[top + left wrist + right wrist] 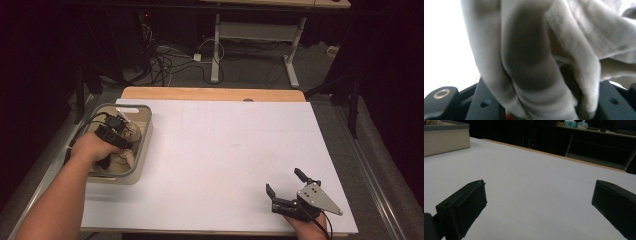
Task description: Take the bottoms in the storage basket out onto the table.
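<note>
A beige bin (pixel 146 131) stands at the table's left side with pale crumpled cloth (pixel 121 160) inside. My left gripper (pixel 119 136) reaches down into the bin, the hand above it. In the left gripper view a bunched whitish cloth (pixel 529 57) rises between the black jaws, and the left gripper (pixel 549 102) is shut on it. My right gripper (pixel 284 181) rests near the table's front right, open, with nothing between its fingers. In the right gripper view the right gripper (pixel 541 202) looks across bare white surface toward the bin (pixel 446 140).
A white sheet (pixel 225 150) covers the table, with a wooden edge (pixel 210 93) showing at the far side. Beyond it lie floor cables (pixel 165 62) and the legs of another desk (pixel 216 50). A dark shelf with small items (pixel 574 123) is far off.
</note>
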